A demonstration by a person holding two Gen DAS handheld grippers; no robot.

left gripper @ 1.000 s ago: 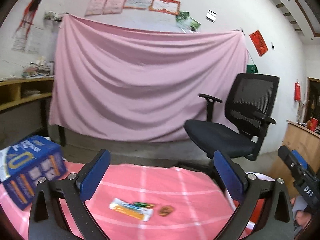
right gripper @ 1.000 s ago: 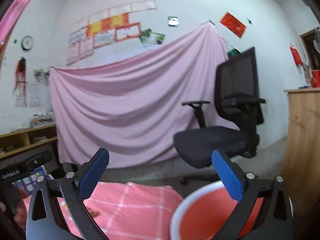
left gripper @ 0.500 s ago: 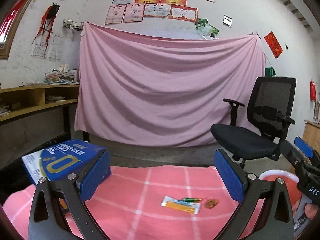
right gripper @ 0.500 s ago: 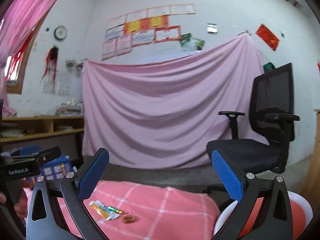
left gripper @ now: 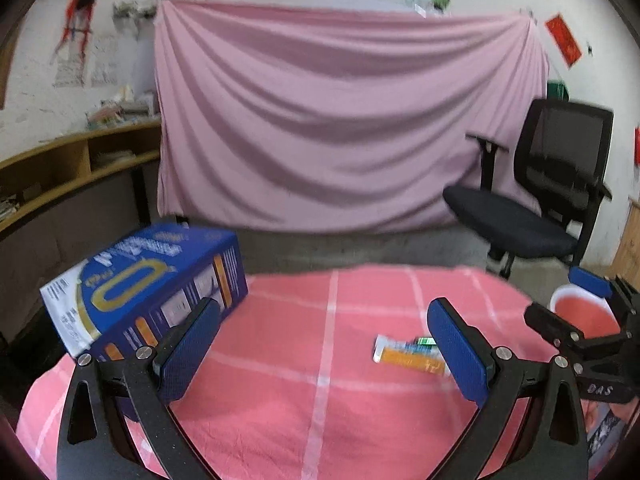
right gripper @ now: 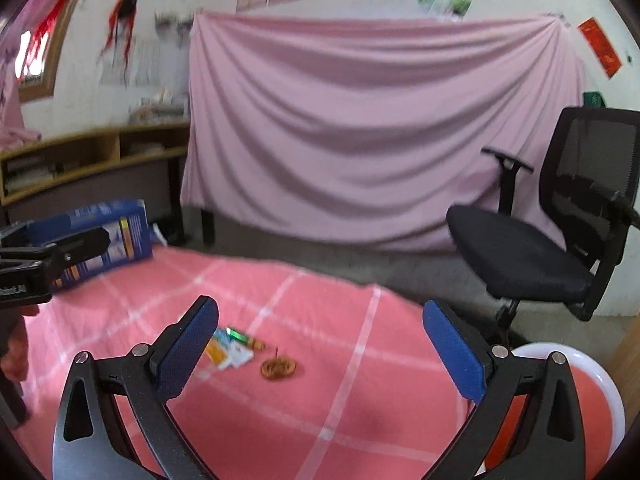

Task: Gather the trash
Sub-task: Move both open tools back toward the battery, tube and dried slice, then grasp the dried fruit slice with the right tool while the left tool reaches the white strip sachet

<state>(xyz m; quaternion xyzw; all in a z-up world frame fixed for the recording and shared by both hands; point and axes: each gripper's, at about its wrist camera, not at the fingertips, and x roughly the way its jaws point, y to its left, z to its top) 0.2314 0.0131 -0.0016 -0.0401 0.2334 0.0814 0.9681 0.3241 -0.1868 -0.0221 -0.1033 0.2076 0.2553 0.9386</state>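
Observation:
A white and orange wrapper (left gripper: pixel 404 356) with a small green piece lies on the pink checked tablecloth (left gripper: pixel 320 360), just left of my left gripper's right finger. In the right wrist view the wrapper (right gripper: pixel 230 350) lies beside a small brown round scrap (right gripper: pixel 279 367). A red bucket with a white rim (right gripper: pixel 600 400) stands at the table's right edge; it also shows in the left wrist view (left gripper: pixel 580 312). My left gripper (left gripper: pixel 324 352) is open and empty above the cloth. My right gripper (right gripper: pixel 320 352) is open and empty, above and behind the scraps.
A blue carton (left gripper: pixel 144 284) lies on the table's left side, close to my left gripper's left finger. A black office chair (right gripper: pixel 552 248) stands beyond the table on the right. A pink sheet (left gripper: pixel 340 120) hangs on the back wall. Wooden shelves (left gripper: pixel 72 168) run along the left.
Both grippers have tilted down and come nearer the table. The wrapper and brown scrap now sit larger and closer in both views. Both grippers stay open.

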